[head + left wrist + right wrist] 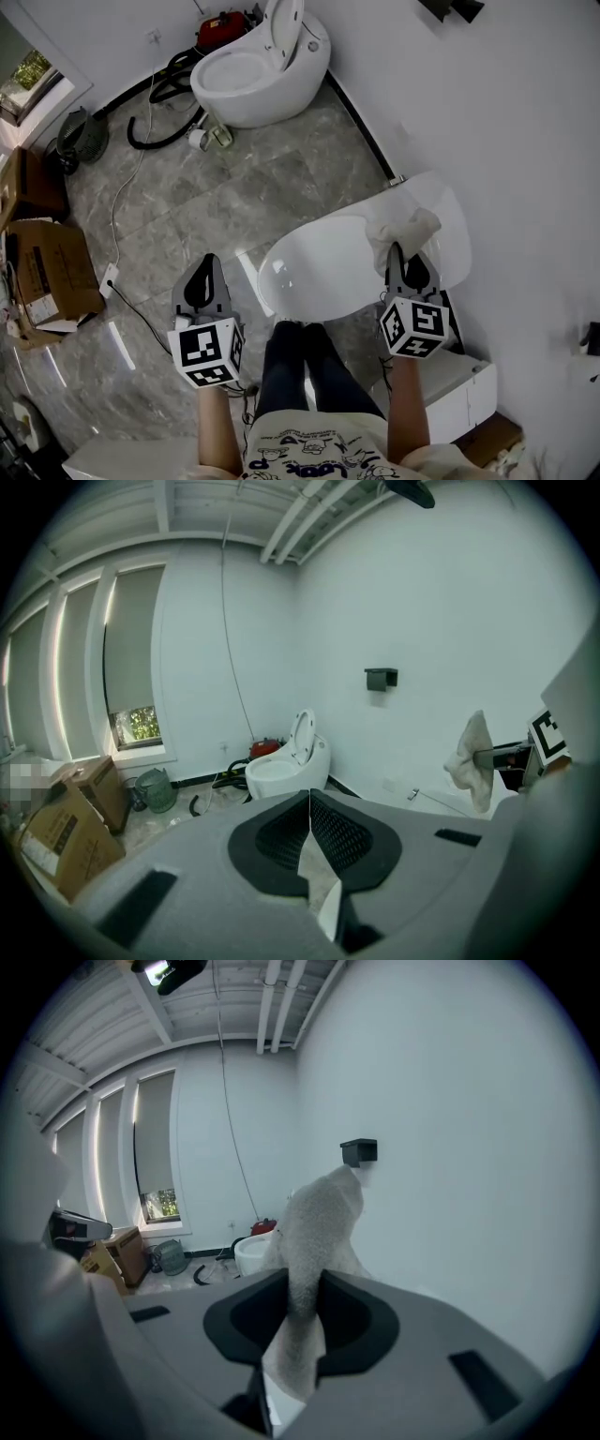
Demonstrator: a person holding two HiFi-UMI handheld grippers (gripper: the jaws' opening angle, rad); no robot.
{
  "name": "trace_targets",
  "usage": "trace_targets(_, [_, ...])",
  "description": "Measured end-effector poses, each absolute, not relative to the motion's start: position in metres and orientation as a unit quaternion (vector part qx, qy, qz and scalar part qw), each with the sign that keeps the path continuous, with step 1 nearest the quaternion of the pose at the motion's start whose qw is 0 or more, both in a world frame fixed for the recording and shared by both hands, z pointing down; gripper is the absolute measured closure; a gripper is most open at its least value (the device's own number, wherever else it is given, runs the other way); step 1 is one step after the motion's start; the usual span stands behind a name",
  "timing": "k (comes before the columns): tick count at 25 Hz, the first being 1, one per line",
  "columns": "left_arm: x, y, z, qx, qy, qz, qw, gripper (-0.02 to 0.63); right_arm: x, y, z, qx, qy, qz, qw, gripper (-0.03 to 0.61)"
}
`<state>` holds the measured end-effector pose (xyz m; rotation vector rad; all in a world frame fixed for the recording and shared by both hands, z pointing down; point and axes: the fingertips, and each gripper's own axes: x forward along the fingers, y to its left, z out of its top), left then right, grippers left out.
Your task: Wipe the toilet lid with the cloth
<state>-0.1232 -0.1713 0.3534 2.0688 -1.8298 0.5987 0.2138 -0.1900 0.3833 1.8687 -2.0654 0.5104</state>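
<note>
at the wall-side end of the toilet lid (319, 267), the cloth (403, 230) sits bunched just ahead of the right gripper (397, 253), whose jaws are clamped on it. seen along those jaws, the cloth's long axis runs straight out from the pinch, its free end pointing forward and away from the person. whether it touches the lid cannot be told. the lid is a glossy white oval; its long axis runs from the wall (525, 187) out over the floor (206, 206), with the rounded front end pointing away from the wall, toward the person's left. the person's legs stand just beside the lid's near edge.

off the lid's front end, over bare floor, hangs the left gripper (208, 264), its jaws pressed together with nothing between them. beyond the lid's far edge the floor is open up to a second toilet (258, 75) with its seat raised. cardboard boxes (52, 272) lie well apart from the lid, past the left gripper.
</note>
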Motion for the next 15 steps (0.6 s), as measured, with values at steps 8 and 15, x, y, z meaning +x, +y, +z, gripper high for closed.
trace_targets(8, [-0.11,-0.189,0.392,0.726,-0.625,0.233,0.168,0.604,0.237,-0.213,0.451,0.649,-0.708,0.195,0.197,0.502])
trace_targets(15, [-0.105,-0.194,0.432,0.727,-0.609,0.26,0.182,0.604,0.251,-0.225,0.52,0.644,-0.695,0.222,0.231,0.502])
